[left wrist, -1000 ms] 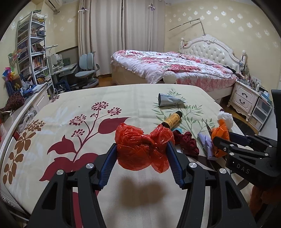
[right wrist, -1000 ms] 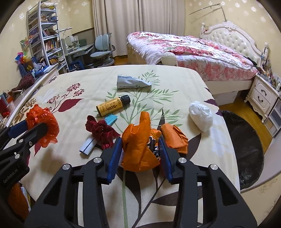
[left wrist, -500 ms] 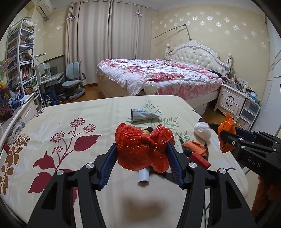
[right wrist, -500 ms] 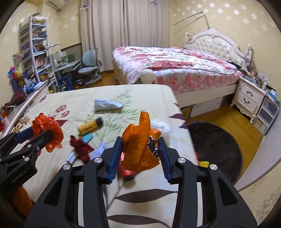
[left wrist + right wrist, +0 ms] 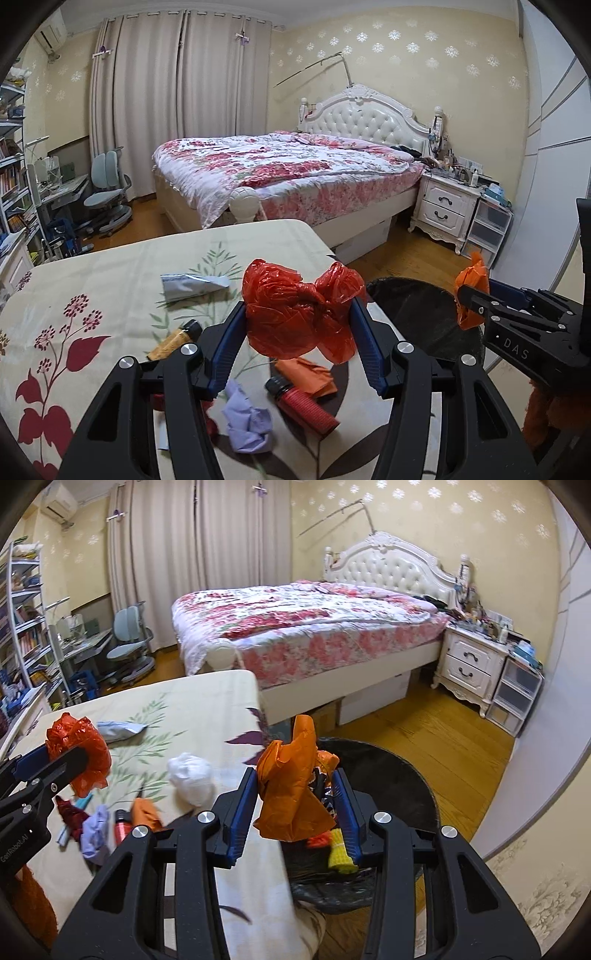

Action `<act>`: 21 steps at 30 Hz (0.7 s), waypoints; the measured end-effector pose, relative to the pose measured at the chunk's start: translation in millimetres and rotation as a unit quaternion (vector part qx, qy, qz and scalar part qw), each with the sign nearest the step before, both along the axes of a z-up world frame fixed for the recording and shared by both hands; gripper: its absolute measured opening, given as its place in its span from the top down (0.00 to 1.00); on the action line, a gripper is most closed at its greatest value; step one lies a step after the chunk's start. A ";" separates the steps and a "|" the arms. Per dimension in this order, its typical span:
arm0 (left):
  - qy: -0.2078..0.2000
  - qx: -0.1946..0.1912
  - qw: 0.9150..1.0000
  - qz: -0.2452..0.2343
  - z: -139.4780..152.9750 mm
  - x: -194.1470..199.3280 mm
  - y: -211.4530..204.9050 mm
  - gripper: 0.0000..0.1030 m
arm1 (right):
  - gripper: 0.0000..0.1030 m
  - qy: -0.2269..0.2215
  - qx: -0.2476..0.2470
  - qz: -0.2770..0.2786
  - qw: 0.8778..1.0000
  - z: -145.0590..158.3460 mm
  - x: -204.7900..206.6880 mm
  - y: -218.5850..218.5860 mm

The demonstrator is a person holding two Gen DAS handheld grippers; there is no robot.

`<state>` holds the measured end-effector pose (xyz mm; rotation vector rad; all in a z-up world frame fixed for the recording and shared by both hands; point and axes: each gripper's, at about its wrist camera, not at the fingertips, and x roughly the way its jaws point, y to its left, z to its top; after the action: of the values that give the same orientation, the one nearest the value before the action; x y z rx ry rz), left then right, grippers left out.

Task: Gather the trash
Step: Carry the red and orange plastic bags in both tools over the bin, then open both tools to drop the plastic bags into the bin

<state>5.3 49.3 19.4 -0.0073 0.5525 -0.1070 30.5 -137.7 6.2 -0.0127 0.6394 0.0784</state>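
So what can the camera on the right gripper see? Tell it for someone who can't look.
The right gripper has its blue fingers clamped on a crumpled orange plastic bag, held above a black-lined bin beside a leaf-patterned table. On the left, the left gripper holds a red bag, and more trash lies on the table.

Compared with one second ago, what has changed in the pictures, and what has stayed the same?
Both grippers swung away from the middle of the table toward its edge by the black trash bin. The right gripper, with its orange bag, now hangs over the bin; the left gripper, with its red bag, is still over the table. Nothing was let go or newly picked up. The tube, bottle and other scraps lie as before.
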 end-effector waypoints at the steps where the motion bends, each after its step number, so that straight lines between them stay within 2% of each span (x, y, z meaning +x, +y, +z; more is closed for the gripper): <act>1: 0.001 0.002 1.000 -0.004 -1.3 4.9 -6.6 0.45 | 0.61 0.002 0.001 -0.004 1.000 -2.2 3.1 -5.4; 11: 0.011 0.023 0.999 -0.047 -15.8 40.9 -66.0 0.45 | 0.61 0.016 0.001 -0.038 0.999 -25.1 21.6 -40.7; 21: 0.040 0.040 0.997 -0.061 -38.2 79.0 -98.2 0.45 | 0.61 0.030 0.012 -0.061 0.998 -41.1 40.5 -67.5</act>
<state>84.4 -48.9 -18.8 0.1000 0.6377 -0.2052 71.1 -205.2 -34.9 0.0523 0.6968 -0.0306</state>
